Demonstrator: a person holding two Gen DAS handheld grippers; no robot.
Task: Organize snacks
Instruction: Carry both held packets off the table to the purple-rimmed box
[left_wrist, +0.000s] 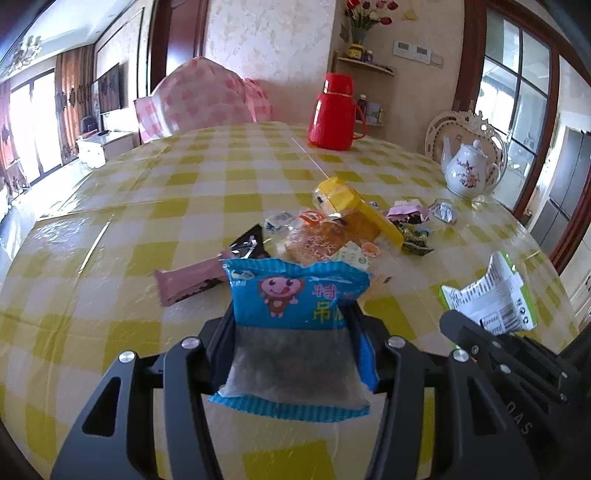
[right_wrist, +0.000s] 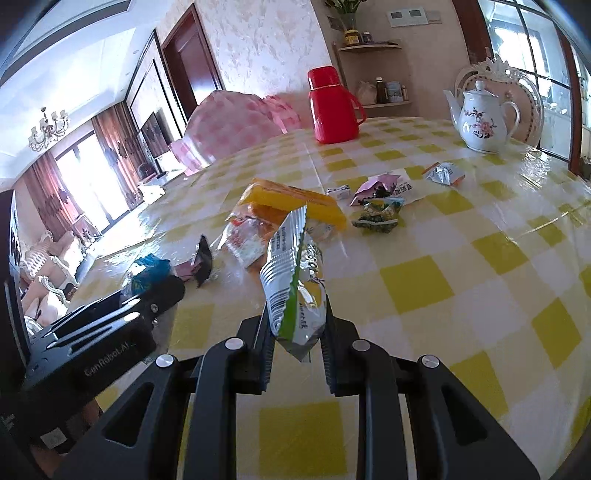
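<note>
My left gripper is shut on a blue snack packet with a pink cartoon figure, held above the checked tablecloth. My right gripper is shut on a green and white snack packet, which stands up between the fingers; the same packet shows at the right of the left wrist view. Beyond both lies a heap of snacks: a yellow box, a clear-wrapped bread pack, a pink bar, a black packet and small wrapped sweets.
A red thermos jug stands at the far side of the round table. A white flowered teapot sits at the right rim, in front of an ornate white chair. A pink checked cushion shows behind the table.
</note>
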